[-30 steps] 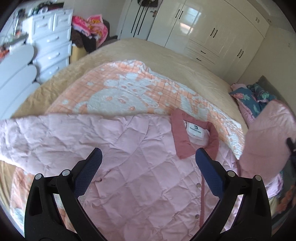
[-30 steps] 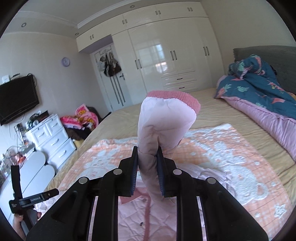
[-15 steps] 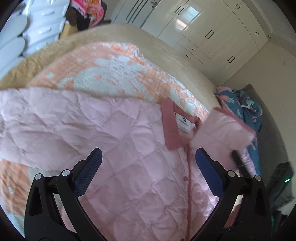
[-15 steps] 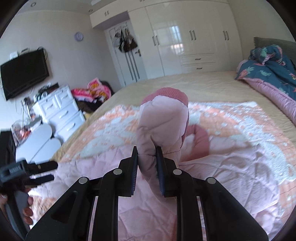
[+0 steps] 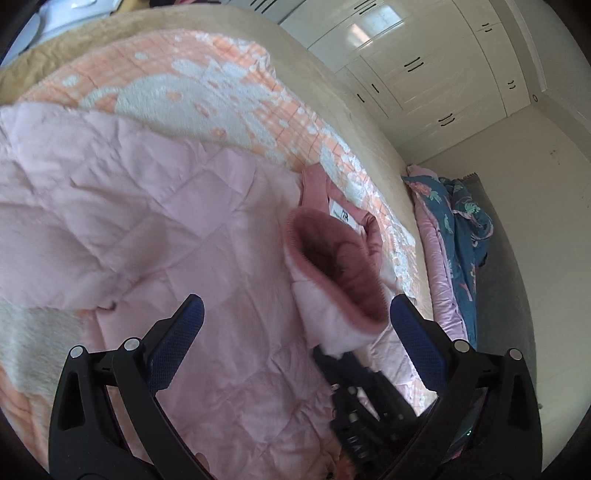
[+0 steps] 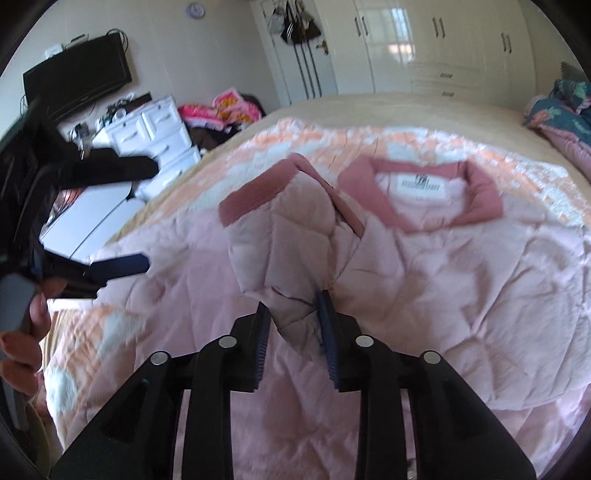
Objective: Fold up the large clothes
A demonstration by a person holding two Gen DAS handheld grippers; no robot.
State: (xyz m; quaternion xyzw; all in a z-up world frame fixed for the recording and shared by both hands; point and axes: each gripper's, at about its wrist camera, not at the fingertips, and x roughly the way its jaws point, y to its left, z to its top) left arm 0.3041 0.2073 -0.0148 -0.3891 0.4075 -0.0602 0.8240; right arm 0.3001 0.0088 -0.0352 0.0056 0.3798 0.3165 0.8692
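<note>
pink quilted jacket (image 6: pixel 461 280) flat on bed (image 5: pixel 332 85), sleeve (image 6: pixel 291 236) folded across.
right gripper (image 6: pixel 293 314) opening, sleeve between jaws; left gripper (image 5: pixel 295 325) wide apart, empty.

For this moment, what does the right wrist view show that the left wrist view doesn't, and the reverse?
Only the right wrist view shows the television, wall clock, white drawers and the hand holding the left gripper. Only the left wrist view looks into the sleeve's dark pink cuff opening. Both show the pink jacket on the bed, its collar with label, the orange blanket, wardrobe, and the sleeve between the opening right gripper.
</note>
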